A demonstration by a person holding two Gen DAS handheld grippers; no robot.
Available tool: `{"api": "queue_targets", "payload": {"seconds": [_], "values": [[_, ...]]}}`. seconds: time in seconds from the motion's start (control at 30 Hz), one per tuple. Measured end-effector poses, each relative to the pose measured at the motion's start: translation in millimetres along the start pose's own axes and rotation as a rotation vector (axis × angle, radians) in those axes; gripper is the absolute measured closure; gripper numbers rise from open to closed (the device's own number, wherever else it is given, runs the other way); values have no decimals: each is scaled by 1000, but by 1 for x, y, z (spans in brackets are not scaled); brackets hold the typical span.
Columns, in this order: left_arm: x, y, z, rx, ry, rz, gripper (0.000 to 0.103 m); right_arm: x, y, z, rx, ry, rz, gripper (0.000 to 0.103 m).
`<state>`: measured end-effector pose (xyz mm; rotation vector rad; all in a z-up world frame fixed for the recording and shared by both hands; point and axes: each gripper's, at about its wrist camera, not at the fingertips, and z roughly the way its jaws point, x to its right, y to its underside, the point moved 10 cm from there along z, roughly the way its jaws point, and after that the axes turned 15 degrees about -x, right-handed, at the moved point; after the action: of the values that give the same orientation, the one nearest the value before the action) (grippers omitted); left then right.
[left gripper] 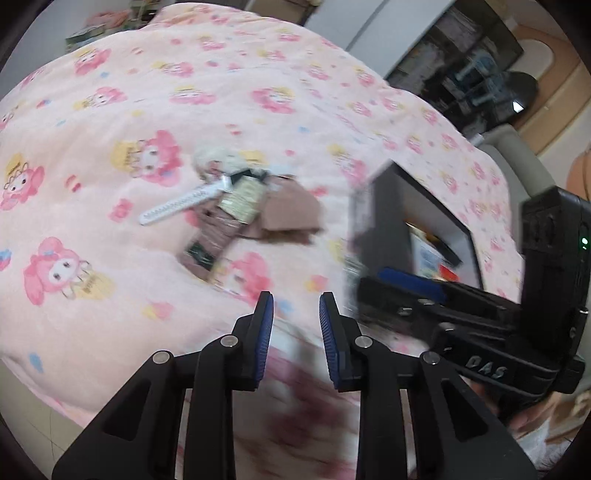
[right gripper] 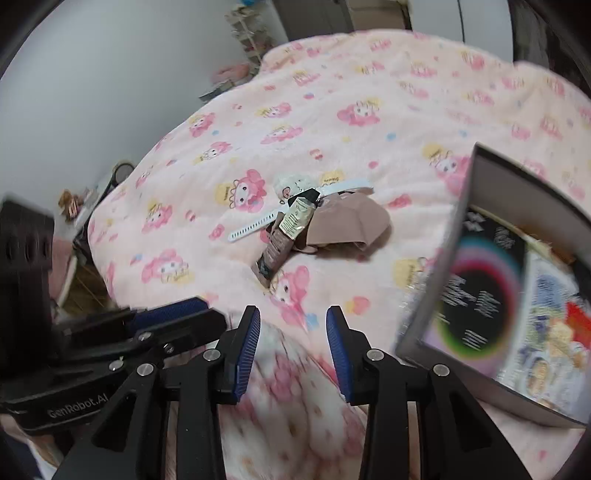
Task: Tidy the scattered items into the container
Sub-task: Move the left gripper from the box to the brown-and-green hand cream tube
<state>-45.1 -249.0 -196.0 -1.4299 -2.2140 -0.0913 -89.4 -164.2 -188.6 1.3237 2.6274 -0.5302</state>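
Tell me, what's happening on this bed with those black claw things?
A person holds two grippers, left gripper and right gripper, both open and empty above a pink blanket. A small pile waits ahead: a white strap, a tube, a fluffy charm and a brownish cloth. The dark box at the right already holds things.

You face a bed [right gripper: 369, 74] under a pink blanket [left gripper: 184, 92] printed with cartoon figures. A plain pale wall [right gripper: 110, 74] stands left of it, with a cluttered shelf [right gripper: 247, 33] at the far corner. Beyond the bed's right side stands a dark cabinet [left gripper: 461, 62], its contents blurred.
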Motion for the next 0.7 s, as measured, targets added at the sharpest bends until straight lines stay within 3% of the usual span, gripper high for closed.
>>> {"api": "queue_targets", "payload": {"seconds": [0.1,0.3,0.4,0.47,0.6,0.7], "values": [[-38,-14,13,-16,-50,-61,78,2,-18,18,-19,63,-18,70],[-77,-33,49,-87,17,-119,76,14,-56,45,-44,120,-31,69],[-81,-35,74,-167,113,-110,56,26,-76,57,-56,139,-13,69],[-85,-33,88,-216,154,-115,51,34,-92,59,-39,127,28,69],[-96,-34,109,-251,99,-120,50,36,-120,69,-23,145,23,67],[-98,-37,117,-247,102,-133,50,32,-136,81,-24,154,4,66]]}}
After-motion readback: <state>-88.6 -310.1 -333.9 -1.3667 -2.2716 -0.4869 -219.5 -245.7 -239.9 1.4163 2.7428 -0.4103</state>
